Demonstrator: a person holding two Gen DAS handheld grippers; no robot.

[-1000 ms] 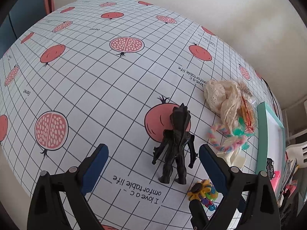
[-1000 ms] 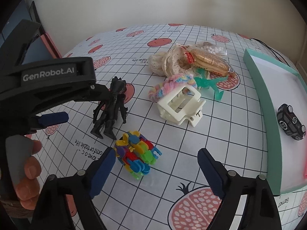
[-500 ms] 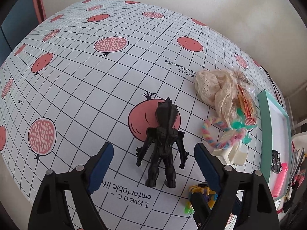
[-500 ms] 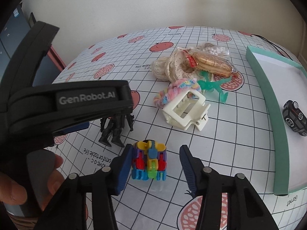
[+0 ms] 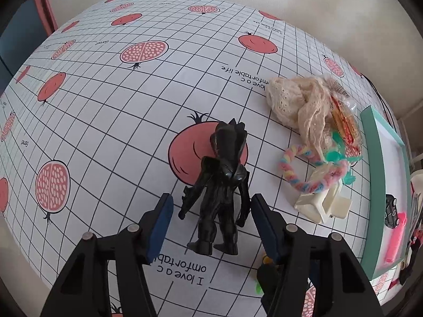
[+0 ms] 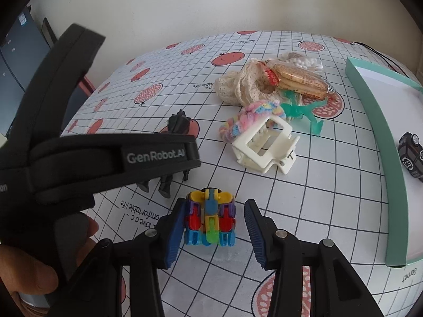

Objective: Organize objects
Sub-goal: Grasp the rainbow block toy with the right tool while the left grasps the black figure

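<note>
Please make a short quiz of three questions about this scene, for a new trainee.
1. True or false: the left claw is shut on the black figure.
2. What stands between the right claw's fingers? A) white hair clip B) colourful block toy C) toy car
3. Where does the toy car lie?

Key: 1. False, it is open around it. 2. B. 3. In the teal tray.
</note>
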